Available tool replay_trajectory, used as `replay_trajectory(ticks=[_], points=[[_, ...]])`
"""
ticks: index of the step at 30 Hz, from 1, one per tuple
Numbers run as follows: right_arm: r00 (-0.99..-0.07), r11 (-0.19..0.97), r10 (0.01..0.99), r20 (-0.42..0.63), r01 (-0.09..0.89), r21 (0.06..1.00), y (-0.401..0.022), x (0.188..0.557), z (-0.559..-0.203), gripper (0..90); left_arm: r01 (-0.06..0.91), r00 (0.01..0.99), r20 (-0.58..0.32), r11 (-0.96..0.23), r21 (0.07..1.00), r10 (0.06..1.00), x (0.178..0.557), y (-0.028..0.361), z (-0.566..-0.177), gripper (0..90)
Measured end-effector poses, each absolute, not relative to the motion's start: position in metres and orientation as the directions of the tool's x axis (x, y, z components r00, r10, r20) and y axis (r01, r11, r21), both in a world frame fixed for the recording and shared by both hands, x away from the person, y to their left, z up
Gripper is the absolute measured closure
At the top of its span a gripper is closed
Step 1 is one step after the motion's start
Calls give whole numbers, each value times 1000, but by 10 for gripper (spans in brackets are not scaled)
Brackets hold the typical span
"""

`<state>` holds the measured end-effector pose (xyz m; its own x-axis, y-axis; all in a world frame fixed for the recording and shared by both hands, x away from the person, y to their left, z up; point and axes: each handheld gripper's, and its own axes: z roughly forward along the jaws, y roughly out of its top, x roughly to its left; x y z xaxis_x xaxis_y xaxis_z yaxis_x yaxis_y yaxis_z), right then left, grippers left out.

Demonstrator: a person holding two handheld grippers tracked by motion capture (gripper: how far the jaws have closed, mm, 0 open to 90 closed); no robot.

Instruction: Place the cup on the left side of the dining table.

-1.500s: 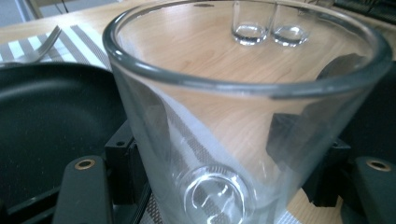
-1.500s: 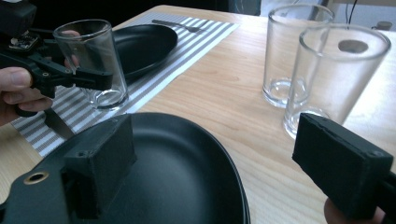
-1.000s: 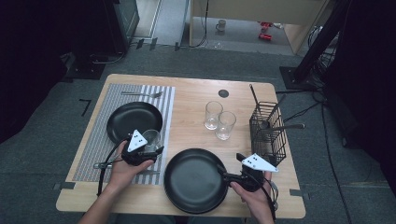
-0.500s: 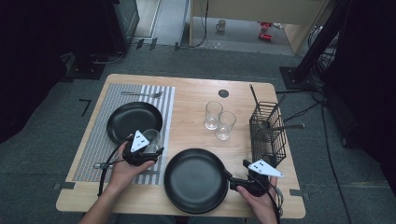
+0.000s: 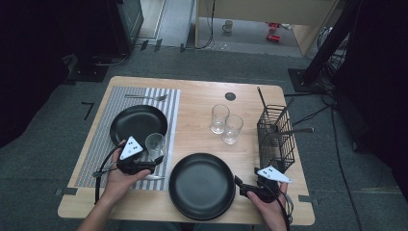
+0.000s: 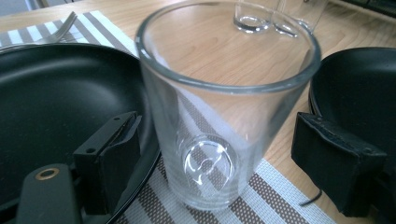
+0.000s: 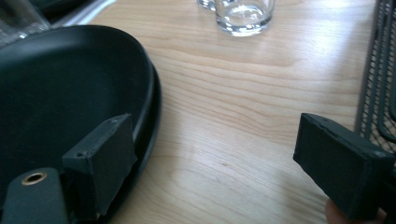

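The glass [image 6: 224, 107] just beside the striped placemat's [image 5: 94, 144] black plate [image 5: 137, 122] is clear, smooth and glossy. That plate looks matt and smooth, the placemat woven. The table [image 7: 243, 93] is pale, grained wood; the basket [image 5: 274, 137] is dark wire.

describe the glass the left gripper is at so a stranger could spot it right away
Find the striped placemat on the table's left side. At its right edge, beside the black plate, stands a clear glass between the left gripper's open jaws. The other two glasses stand mid-table on bare wood.
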<state>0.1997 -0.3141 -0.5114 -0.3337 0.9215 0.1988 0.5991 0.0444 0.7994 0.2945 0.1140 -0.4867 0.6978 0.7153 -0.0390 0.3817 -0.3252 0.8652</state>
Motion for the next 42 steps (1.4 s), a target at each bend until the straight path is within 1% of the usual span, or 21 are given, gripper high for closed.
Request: replay_trajectory(ticks=[7, 18, 22, 30, 38, 42], points=[[-328, 56, 926, 186, 608, 792, -317, 202, -516, 123, 374, 695, -39, -316, 872, 717, 285, 126, -481, 161], [-335, 95, 931, 145, 607, 789, -313, 202, -517, 130, 398, 661, -46, -298, 867, 749, 276, 153, -482, 161], [-341, 141, 936, 92, 600, 787, -310, 201, -518, 138, 409, 647, -48, -294, 864, 761, 273, 163, -484, 161], [-344, 182, 938, 48, 604, 776, -308, 200, -520, 141, 431, 620, -53, -284, 856, 783, 266, 181, -490, 161], [-357, 234, 934, 11, 635, 736, -308, 200, -525, 127, 460, 587, -70, -261, 849, 806, 259, 197, -496, 161], [-368, 232, 930, 28, 642, 731, -309, 202, -525, 124, 472, 576, -69, -262, 842, 815, 255, 202, -500, 161]])
